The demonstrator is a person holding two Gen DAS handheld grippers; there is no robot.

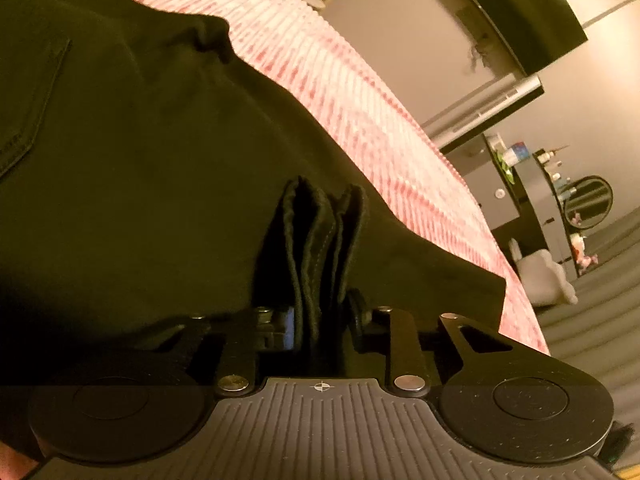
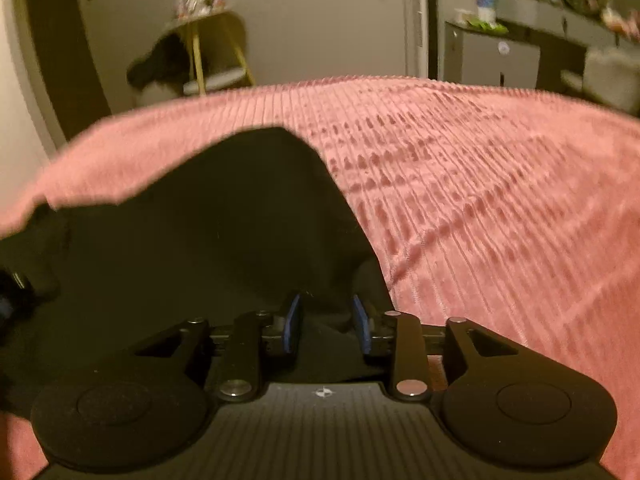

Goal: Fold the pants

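Black pants (image 1: 152, 168) lie spread over a pink ribbed bedspread (image 1: 328, 80); a back pocket shows at the far left. My left gripper (image 1: 324, 316) is shut on a bunched, layered edge of the pants (image 1: 320, 240), which stands up between the fingers. In the right wrist view the pants (image 2: 208, 232) fill the left and centre over the bedspread (image 2: 500, 200). My right gripper (image 2: 326, 320) sits over the pants' edge with its blue pads (image 2: 294, 320) apart; dark cloth lies between them, and the frame is blurred.
The bed edge runs along the right in the left wrist view, with grey floor beyond. A dark shelf unit with bottles and a round mirror (image 1: 588, 200) stands by the wall. A yellow-legged side table (image 2: 212, 52) and a grey cabinet (image 2: 492, 56) stand past the bed.
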